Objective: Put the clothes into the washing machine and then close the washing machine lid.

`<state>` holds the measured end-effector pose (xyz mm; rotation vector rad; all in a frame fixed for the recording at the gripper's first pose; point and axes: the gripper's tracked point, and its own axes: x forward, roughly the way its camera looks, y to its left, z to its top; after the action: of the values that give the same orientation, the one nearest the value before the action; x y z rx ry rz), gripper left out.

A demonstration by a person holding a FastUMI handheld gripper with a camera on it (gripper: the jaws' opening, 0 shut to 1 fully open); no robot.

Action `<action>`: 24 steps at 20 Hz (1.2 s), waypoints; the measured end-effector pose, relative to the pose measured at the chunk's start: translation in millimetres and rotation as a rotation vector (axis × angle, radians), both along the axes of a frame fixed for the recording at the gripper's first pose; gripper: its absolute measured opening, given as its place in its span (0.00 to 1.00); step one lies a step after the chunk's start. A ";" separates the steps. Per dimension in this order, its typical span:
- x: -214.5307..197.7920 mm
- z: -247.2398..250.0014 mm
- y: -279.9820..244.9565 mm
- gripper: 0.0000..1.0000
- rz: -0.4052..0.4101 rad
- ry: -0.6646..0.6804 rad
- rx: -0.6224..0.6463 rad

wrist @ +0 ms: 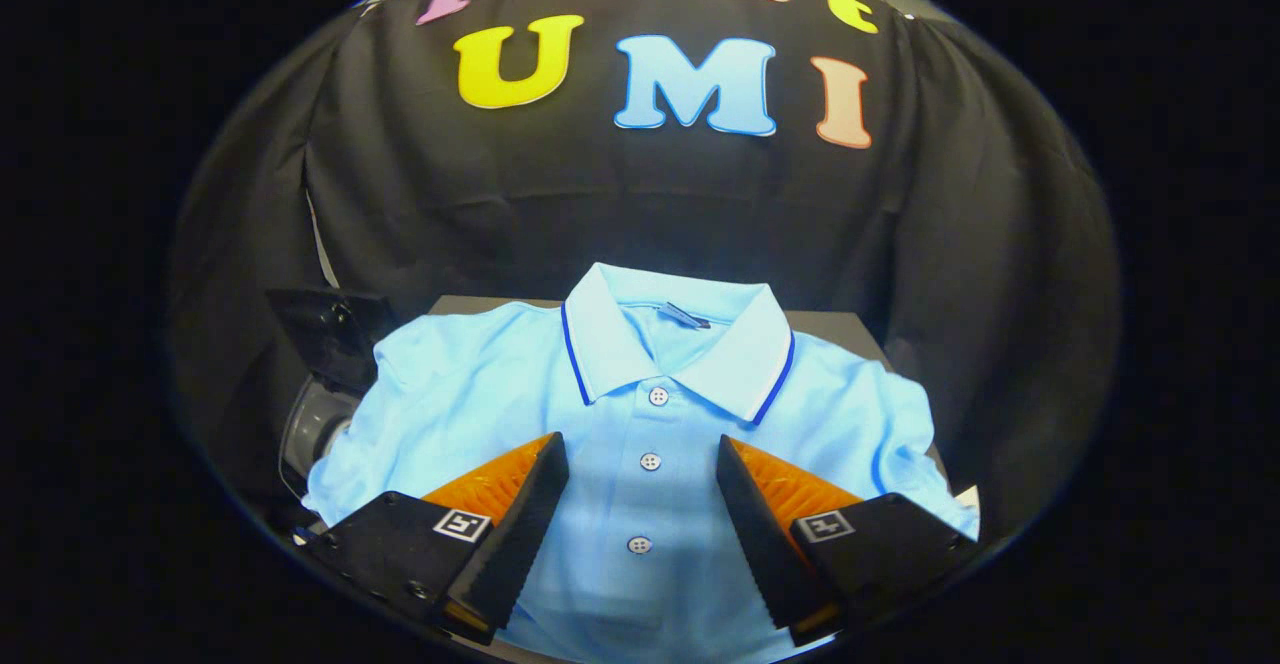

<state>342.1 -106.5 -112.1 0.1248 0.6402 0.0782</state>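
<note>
A light blue polo shirt (640, 404) lies flat on a dark table (835, 322), collar away from me, its button placket running straight between my fingers. My gripper (642, 454) hovers above the shirt's chest, open, with a wide gap and nothing held. To the left of the shirt, partly hidden under its sleeve, I see the washing machine (312, 414): a dark raised lid and a grey rounded opening below it.
The black cloth wall (620, 214) hangs close behind the table. The table's far edge shows just past the collar. A small white scrap (968, 496) peeks out by the shirt's right sleeve.
</note>
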 end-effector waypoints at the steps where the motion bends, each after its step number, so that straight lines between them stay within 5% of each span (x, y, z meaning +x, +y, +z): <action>1: -0.4 -1.1 4.2 0.88 0.024 0.013 -0.019; 4: -3.8 0.9 1.9 0.75 0.036 0.036 -0.053; 11: -5.0 2.5 3.4 0.75 0.057 0.065 -0.083; 14: 1.4 7.1 7.6 0.09 0.080 -0.024 -0.177; 16: -1.8 8.2 9.7 0.09 0.070 -0.024 -0.250; 18: -3.7 6.7 8.9 0.02 0.033 0.000 -0.187; 24: -7.5 16.5 12.2 0.01 0.021 -0.021 -0.076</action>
<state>334.6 -94.3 -95.6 0.0438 0.6229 0.0749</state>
